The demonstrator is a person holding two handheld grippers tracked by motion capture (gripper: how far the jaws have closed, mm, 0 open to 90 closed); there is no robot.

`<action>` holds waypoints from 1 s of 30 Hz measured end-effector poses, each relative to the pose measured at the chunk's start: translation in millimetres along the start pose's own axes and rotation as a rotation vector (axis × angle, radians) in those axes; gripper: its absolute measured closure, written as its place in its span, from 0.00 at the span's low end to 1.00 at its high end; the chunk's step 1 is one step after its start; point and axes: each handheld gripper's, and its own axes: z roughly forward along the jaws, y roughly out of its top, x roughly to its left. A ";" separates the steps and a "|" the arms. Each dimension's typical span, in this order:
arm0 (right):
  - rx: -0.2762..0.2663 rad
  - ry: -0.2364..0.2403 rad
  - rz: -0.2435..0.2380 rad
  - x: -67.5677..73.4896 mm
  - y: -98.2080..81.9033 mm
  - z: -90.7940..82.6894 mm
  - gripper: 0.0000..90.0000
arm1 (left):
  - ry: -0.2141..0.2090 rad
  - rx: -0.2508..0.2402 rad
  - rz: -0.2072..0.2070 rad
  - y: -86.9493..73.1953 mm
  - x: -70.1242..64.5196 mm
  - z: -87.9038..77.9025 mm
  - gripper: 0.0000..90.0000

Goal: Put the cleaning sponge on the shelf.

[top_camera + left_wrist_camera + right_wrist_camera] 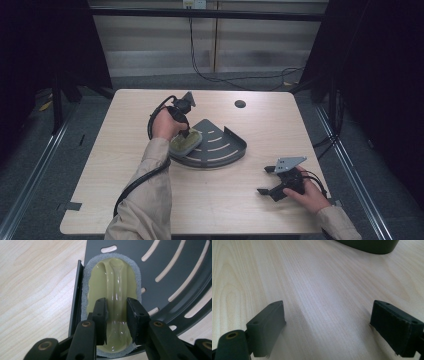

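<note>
Room: dark curtains at both sides, pale wall panels at the back, a black cable hanging down them to the grey floor.
Table (150, 200): pale wood grain, one round dark hole near the far edge, beyond the rack.
Rack (225, 147): dark grey, quarter-round, slotted floor with a low rim; it lies flat near the middle of the table. Everything below is placed against it.
Brush (112, 290): oval, yellow-green glossy back with a raised arched handle along its length, grey fuzzy edge all round. It lies inside the rack, on the slotted floor, hard against the straight wall on my left side.
My left gripper (117, 315): over the rack's left part, pointing down into it. My two black fingers (101, 315) pinch the brush's handle from either side, pads pressed onto it.
My left hand (164, 125): wrapped round the gripper's grip, just left of the rack; beige sleeve and cable trail back to the near edge.
My right gripper (267, 181): well apart from the rack, on its near right, low over bare table, pointing left. Fingers spread wide with nothing but wood grain between them.
My right hand (310, 192): behind that gripper, near the table's right corner.
</note>
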 end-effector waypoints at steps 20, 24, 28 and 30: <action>-0.001 -0.001 0.000 -0.1 0.0 0.0 0.13 | -0.017 0.026 -0.012 -7.0 3.3 1.6 0.77; -0.001 0.000 0.001 -0.1 0.0 0.0 0.13 | -0.028 0.042 -0.026 -7.8 3.7 1.0 0.73; 0.000 0.000 0.001 0.0 0.0 0.0 0.13 | -0.019 0.038 -0.033 -8.5 3.5 0.7 0.66; 0.000 0.000 0.001 0.0 0.0 0.0 0.13 | -0.017 0.034 -0.033 -8.6 3.5 0.7 0.61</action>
